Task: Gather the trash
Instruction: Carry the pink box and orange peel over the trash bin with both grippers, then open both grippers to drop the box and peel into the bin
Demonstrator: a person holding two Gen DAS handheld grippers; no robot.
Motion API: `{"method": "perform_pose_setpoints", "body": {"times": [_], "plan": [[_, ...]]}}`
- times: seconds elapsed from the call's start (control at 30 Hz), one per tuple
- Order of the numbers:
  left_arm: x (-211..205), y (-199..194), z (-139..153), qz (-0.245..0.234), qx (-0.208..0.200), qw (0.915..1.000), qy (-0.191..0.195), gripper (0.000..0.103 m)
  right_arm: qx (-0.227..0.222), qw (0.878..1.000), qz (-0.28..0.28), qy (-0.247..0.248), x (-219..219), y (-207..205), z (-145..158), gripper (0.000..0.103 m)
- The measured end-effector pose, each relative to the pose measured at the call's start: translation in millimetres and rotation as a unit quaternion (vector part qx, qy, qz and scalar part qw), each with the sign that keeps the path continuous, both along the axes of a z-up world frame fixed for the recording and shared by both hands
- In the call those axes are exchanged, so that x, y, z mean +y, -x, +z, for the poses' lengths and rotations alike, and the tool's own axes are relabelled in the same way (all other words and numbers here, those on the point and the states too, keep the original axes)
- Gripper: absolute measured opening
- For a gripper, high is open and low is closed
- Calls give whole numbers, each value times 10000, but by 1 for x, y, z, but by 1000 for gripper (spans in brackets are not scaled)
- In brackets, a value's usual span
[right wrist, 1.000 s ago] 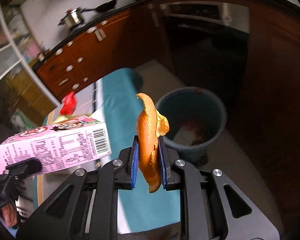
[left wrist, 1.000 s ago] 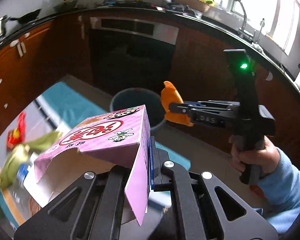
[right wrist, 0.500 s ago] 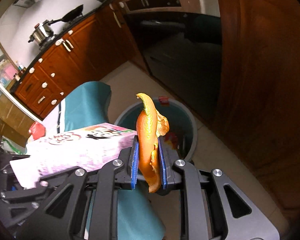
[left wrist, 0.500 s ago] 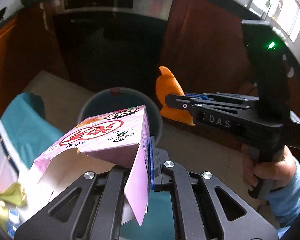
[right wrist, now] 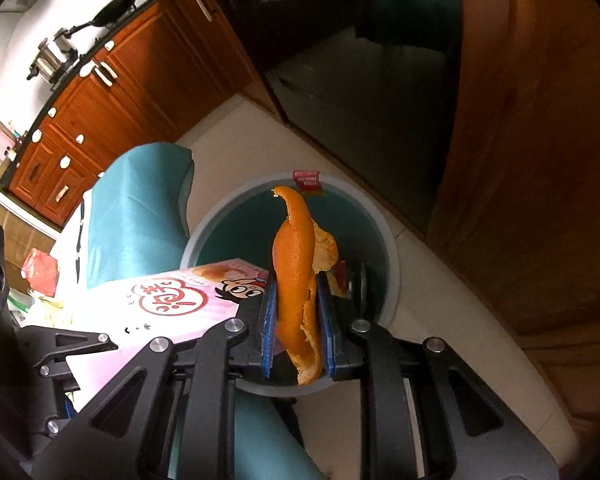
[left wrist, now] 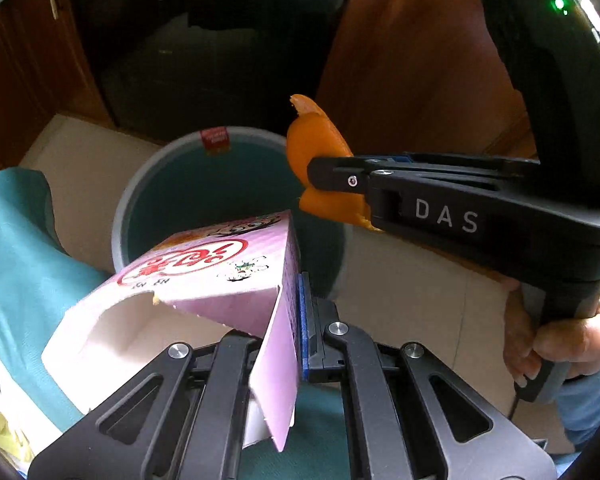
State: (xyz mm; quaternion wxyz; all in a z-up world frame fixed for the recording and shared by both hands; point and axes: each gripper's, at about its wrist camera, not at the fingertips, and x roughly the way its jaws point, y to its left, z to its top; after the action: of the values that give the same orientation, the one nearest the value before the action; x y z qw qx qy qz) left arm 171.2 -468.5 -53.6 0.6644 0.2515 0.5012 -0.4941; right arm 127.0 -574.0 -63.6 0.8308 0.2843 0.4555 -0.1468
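Observation:
A torn pink carton (left wrist: 204,280) with a red logo is pinched by its side wall in my left gripper (left wrist: 296,320), which is shut on it. The carton (right wrist: 172,300) hangs over the near rim of a round grey-blue bin (left wrist: 220,184). My right gripper (right wrist: 296,320) is shut on a curled orange peel (right wrist: 296,272), held above the bin (right wrist: 392,264). In the left wrist view the right gripper (left wrist: 328,176) reaches in from the right with the peel (left wrist: 316,144) over the bin's right rim. Some trash lies in the bin's bottom.
The bin stands on a pale tiled floor (left wrist: 412,280) before dark wooden cabinets (right wrist: 532,160) and an oven door (left wrist: 204,48). A teal cloth (right wrist: 140,216) covers a table to the left, with more litter (right wrist: 40,272) on it. A hand (left wrist: 556,340) grips the right tool.
Both grippers have come down and forward toward the bin, which now looks larger and sits right under the carton and peel. Both grips are unchanged.

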Motion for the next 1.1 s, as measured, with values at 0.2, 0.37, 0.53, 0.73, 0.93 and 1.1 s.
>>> {"method": "perform_pose_setpoints", "body": {"times": [0.2, 0.37, 0.53, 0.73, 0.93, 1.1], "plan": [[0, -3, -19, -18, 166, 9998, -79, 3, 228, 9997, 57, -70, 1, -12, -19, 18], [-2, -10, -30, -29, 249, 9995, -166, 3, 343, 9993, 66, -110, 0, -15, -29, 19], [-3, -10, -29, 104, 267, 9992, -276, 17, 346, 9992, 57, -192, 0, -12, -30, 50], [9, -8, -13, 353, -106, 9991, -223, 72, 177, 9997, -14, -154, 3, -8, -14, 85], [26, -9, -5, 625, 13, 9980, -117, 82, 184, 9996, -35, -220, 11, -2, -6, 86], [42, -4, 7, 719, -52, 9974, -12, 89, 208, 9996, 45, -182, 24, 4, 2, 86]]}}
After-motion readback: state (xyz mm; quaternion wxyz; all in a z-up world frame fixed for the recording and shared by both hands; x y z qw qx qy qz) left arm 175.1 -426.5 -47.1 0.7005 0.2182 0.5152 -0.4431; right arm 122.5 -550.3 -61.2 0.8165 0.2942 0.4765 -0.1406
